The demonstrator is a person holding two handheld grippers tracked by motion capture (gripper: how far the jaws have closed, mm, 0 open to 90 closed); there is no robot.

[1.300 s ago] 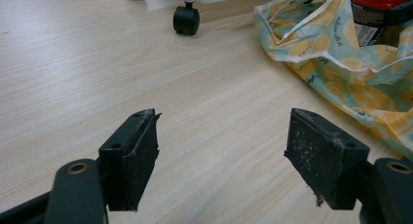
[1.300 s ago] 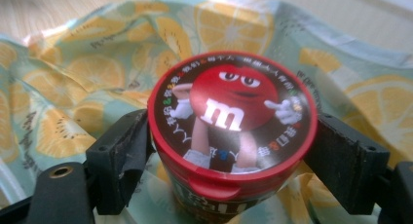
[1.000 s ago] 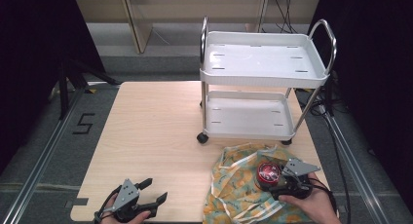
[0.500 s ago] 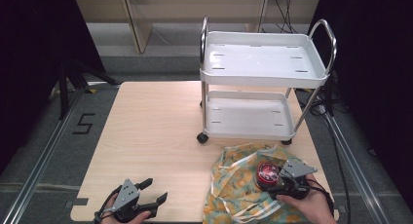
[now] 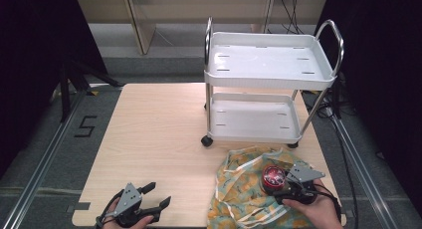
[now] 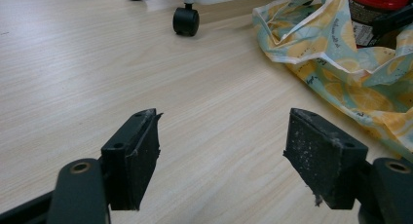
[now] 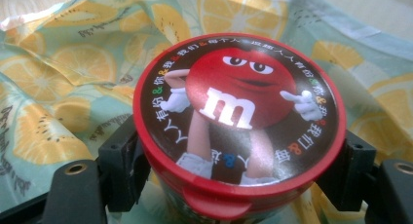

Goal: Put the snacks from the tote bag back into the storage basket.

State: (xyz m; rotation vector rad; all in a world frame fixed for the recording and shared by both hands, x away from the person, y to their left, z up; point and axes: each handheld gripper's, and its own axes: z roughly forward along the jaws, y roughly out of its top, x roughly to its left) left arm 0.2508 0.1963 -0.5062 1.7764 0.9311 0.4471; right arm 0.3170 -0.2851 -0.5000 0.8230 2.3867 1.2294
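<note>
Pale wood table (image 5: 164, 139). Near its front-left edge, left gripper (image 5: 154, 201) low over bare wood, jaws spread wide, nothing between them; its hand is cut off by the frame's bottom. Behind centre-right, white cart (image 5: 268, 69), one caster visible from the left gripper view, upper part cropped. Front right, lemon-print bag (image 5: 239, 184) lies crumpled. Right gripper (image 5: 278, 181) clamps the red-lidded tub (image 7: 238, 117) over the bag; tub's body mostly hidden under its lid.
</note>
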